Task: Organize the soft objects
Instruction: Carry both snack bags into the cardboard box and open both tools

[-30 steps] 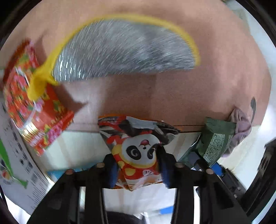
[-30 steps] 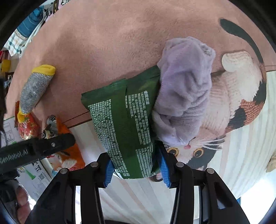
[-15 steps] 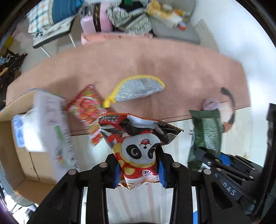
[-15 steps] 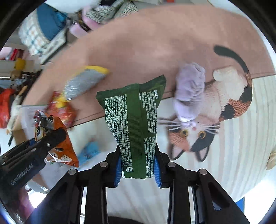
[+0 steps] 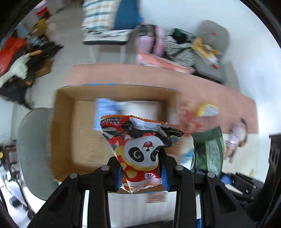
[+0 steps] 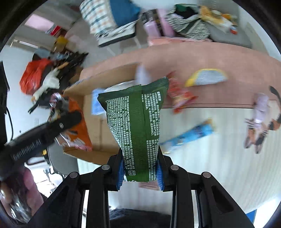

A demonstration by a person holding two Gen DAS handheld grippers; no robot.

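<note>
Left gripper (image 5: 141, 177) clamps a panda snack bag (image 5: 140, 150) above a cardboard box (image 5: 63, 133); right gripper (image 6: 140, 172) clamps a green pouch (image 6: 138, 126), pink mat (image 6: 219, 57) at 1 o'clock.

Pale floor (image 6: 123, 47), white wall (image 5: 175, 14) at 12 o'clock, grey chair (image 5: 33, 149) at 9 o'clock, cluttered grey seat (image 5: 210, 57) at 1 o'clock, even daylight.

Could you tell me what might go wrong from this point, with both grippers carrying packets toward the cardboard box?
The left gripper pinches only the bottom edge of the orange panda-print snack bag, so it could slip or flop before reaching the open brown cardboard box. The right gripper likewise holds the dark green white-printed pouch by its lower end. Both grippers work close together, so they might collide.
</note>
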